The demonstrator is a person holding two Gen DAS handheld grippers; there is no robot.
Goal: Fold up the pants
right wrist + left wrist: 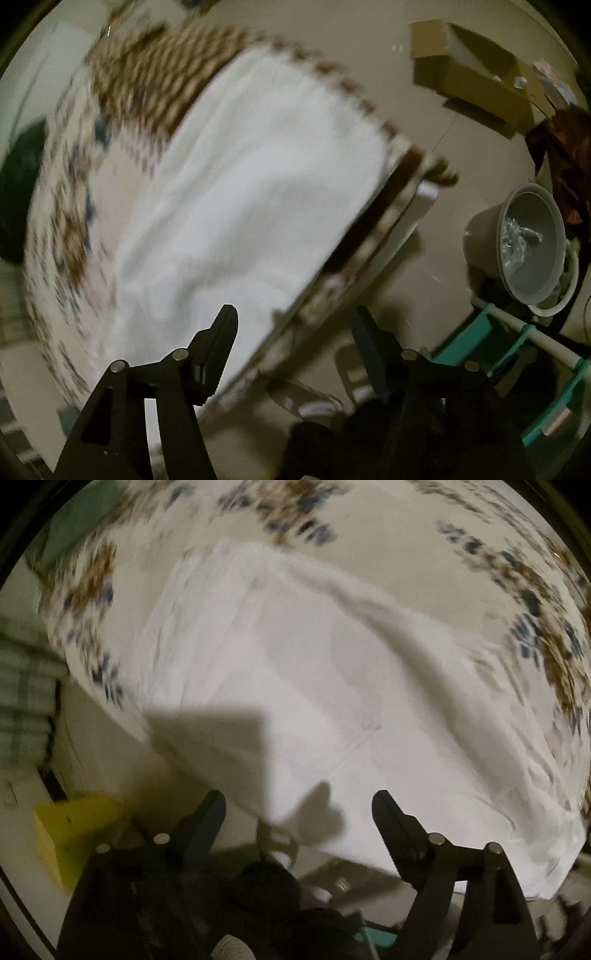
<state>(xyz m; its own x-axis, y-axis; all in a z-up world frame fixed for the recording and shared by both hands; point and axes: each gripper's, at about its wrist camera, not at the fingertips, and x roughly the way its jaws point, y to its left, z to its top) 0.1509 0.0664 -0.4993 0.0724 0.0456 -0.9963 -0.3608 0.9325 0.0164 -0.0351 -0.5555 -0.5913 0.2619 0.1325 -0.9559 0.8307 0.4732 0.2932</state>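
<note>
White pants (295, 672) lie spread on a table covered with a floral cloth (88, 579). A long fold ridge runs across them. My left gripper (299, 805) is open and empty, hovering above the pants' near edge. In the right wrist view the pants (240, 192) lie along the table's edge, blurred by motion. My right gripper (295, 321) is open and empty, its left finger (218, 343) over the pants and its right finger beyond the table's edge.
A yellow box (70, 827) sits on the floor to the left, below the table. Cardboard boxes (476, 74), a grey bucket (524, 243) and a teal-and-white rack (517, 332) stand on the floor to the right. A checked fabric (22, 701) is at the far left.
</note>
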